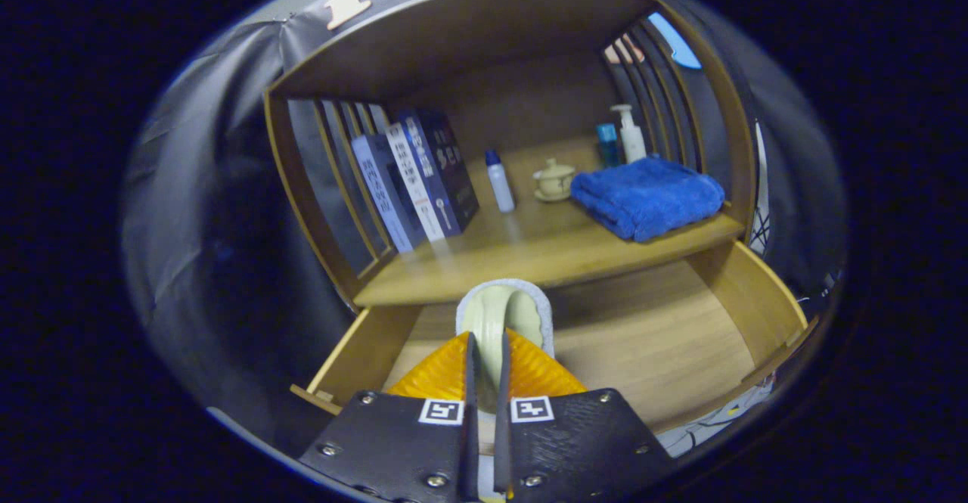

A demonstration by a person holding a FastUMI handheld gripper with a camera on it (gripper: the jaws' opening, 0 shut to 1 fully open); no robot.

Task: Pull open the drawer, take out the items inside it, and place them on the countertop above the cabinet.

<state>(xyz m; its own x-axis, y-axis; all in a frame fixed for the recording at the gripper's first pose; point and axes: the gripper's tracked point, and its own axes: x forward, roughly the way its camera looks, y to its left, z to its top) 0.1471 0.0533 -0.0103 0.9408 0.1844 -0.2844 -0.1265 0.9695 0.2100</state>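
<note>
Pale-green slipper (508,320) pinched in gripper (487,352)

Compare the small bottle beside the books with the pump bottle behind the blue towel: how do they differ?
The small bottle has a blue cap and stands in the open between the books and a lidded cup. The pump bottle has a white pump head, stands farther back, and its base is hidden by the blue towel. Both are pale and upright on the countertop.
</note>
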